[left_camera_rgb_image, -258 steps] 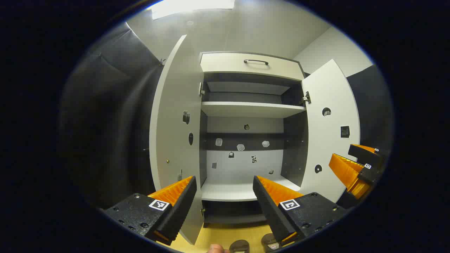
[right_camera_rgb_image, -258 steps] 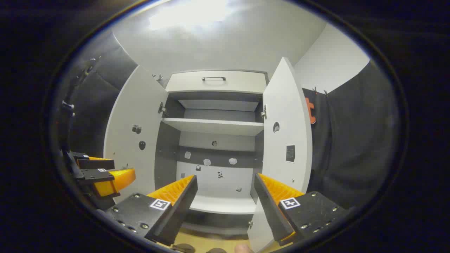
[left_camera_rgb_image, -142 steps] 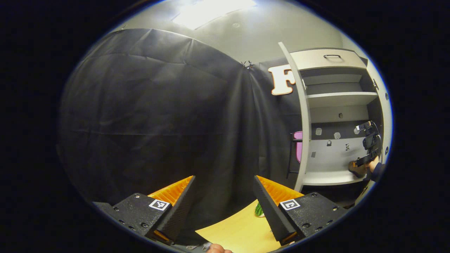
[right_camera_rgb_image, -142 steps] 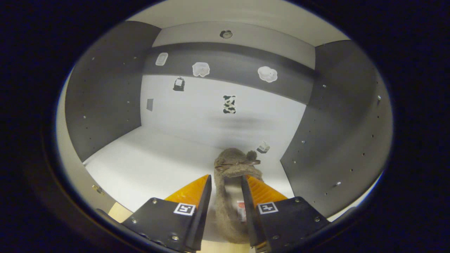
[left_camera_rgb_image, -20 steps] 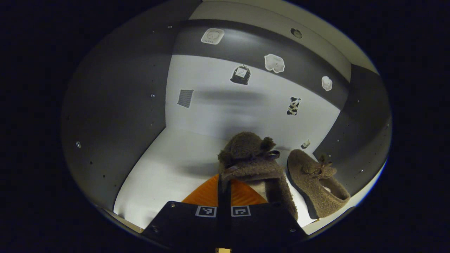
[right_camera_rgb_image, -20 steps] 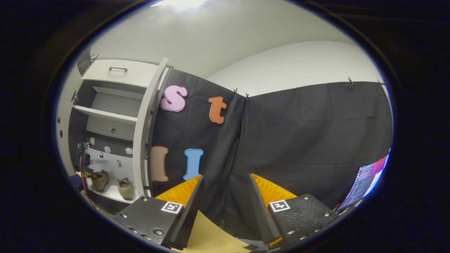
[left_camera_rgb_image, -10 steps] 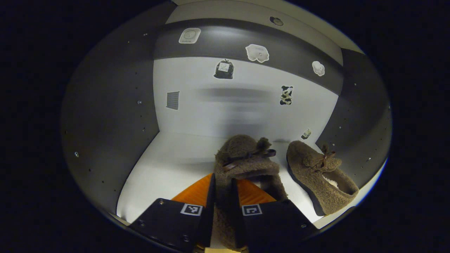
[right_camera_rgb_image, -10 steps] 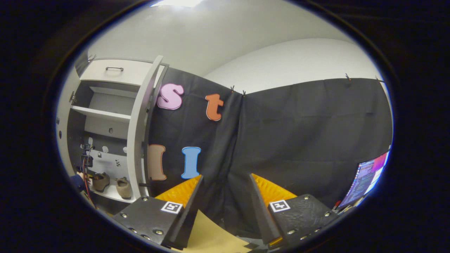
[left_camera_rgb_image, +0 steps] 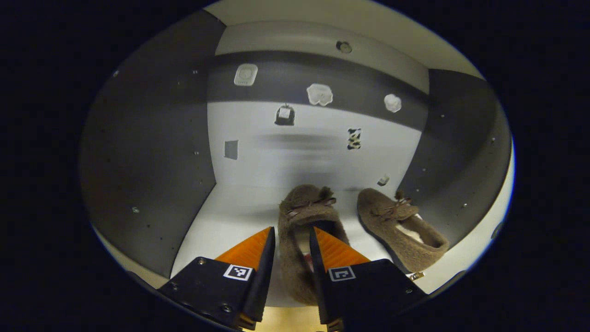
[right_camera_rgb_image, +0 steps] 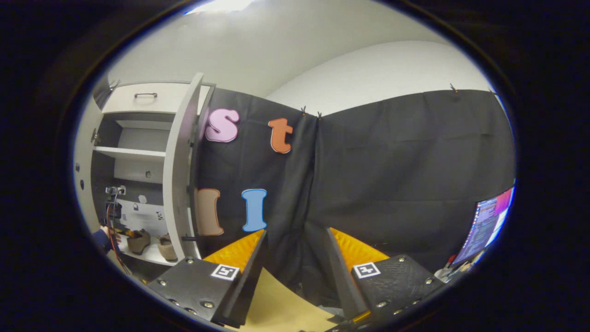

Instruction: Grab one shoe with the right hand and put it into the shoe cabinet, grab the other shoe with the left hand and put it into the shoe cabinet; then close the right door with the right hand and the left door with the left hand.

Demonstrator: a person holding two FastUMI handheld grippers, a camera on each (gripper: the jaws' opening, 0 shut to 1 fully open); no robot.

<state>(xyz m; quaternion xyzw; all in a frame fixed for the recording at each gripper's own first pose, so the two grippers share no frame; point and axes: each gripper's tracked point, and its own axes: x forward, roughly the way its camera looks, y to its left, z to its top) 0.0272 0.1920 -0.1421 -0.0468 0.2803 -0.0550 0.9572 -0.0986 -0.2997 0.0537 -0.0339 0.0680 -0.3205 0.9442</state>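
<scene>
Two brown fuzzy shoes with bows stand side by side on the white lower shelf (left_camera_rgb_image: 230, 216) of the shoe cabinet. My left gripper (left_camera_rgb_image: 292, 235) is inside the cabinet, open, its fingers on either side of the left wall of the nearer shoe (left_camera_rgb_image: 304, 207). The other shoe (left_camera_rgb_image: 392, 221) sits to its right, against the dark side wall. My right gripper (right_camera_rgb_image: 295, 240) is open and holds nothing, facing the black cloth away from the cabinet. In the right gripper view both shoes (right_camera_rgb_image: 139, 240) show far left on the shelf, with a sleeved hand (right_camera_rgb_image: 103, 237) beside them.
The cabinet's right door (right_camera_rgb_image: 179, 170) stands open, seen edge on, with a drawer (right_camera_rgb_image: 147, 99) above the shelves. Small stickers dot the cabinet's back wall (left_camera_rgb_image: 313, 157). A lit screen (right_camera_rgb_image: 484, 226) is at the far right. A light wooden surface (right_camera_rgb_image: 276, 309) lies below my right gripper.
My left gripper, shut on the shoe's wall a second ago, has opened and drawn back a little; the shoe now rests on the shelf. The right gripper has turned slightly.
</scene>
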